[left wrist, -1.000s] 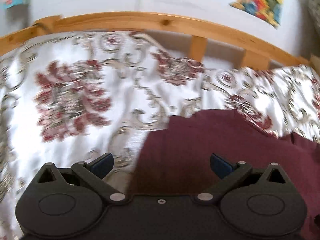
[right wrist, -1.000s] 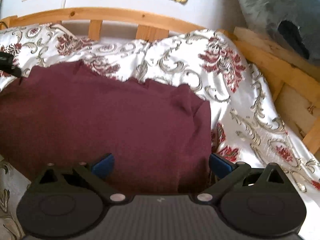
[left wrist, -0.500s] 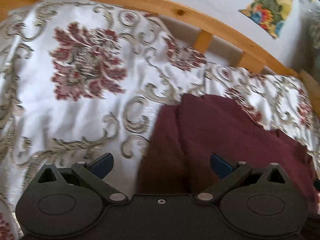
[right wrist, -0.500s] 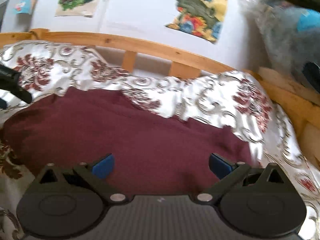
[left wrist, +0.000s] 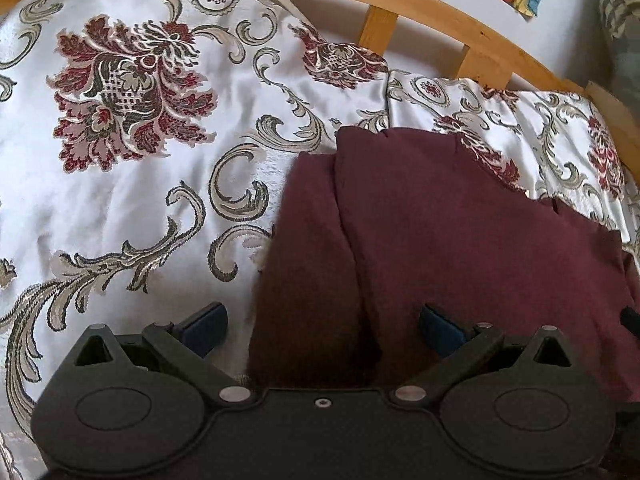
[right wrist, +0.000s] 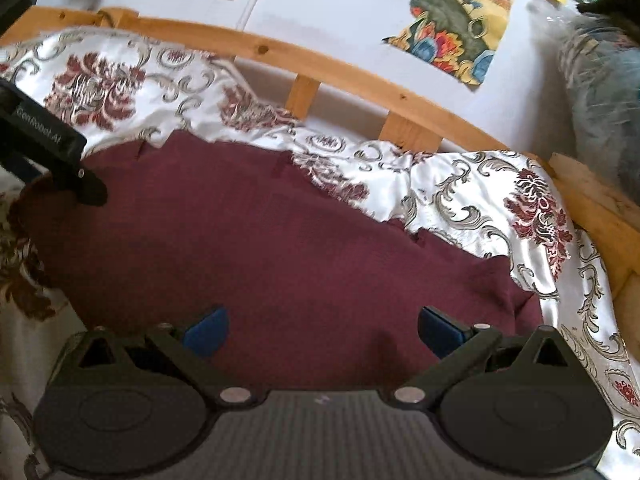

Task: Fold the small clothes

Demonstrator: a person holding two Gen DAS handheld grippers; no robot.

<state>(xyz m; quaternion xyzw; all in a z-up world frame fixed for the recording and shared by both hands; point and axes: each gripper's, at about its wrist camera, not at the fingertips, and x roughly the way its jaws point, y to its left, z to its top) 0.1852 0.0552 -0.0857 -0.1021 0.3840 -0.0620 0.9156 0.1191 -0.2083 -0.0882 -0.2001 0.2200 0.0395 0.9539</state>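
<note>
A dark maroon garment point(left wrist: 460, 232) lies spread on a floral bedspread point(left wrist: 132, 184), with a fold ridge running along its left side. My left gripper point(left wrist: 322, 328) is open and empty, its jaws straddling the garment's left edge. The garment also fills the middle of the right wrist view point(right wrist: 260, 248). My right gripper point(right wrist: 322, 328) is open and empty over the garment's near edge. The left gripper's body point(right wrist: 44, 144) shows at the far left of the right wrist view, over the garment's left end.
A curved wooden bed rail point(left wrist: 460, 24) runs behind the bedspread, also in the right wrist view point(right wrist: 340, 72). Posters point(right wrist: 452, 28) hang on the white wall. A grey fluffy bundle point(right wrist: 600, 92) sits at the right by a wooden side rail point(right wrist: 600, 208).
Both grippers stayed open. The left view tilted down and closer to the garment's left edge. The right view swung up and left, showing more wall and the left gripper.
</note>
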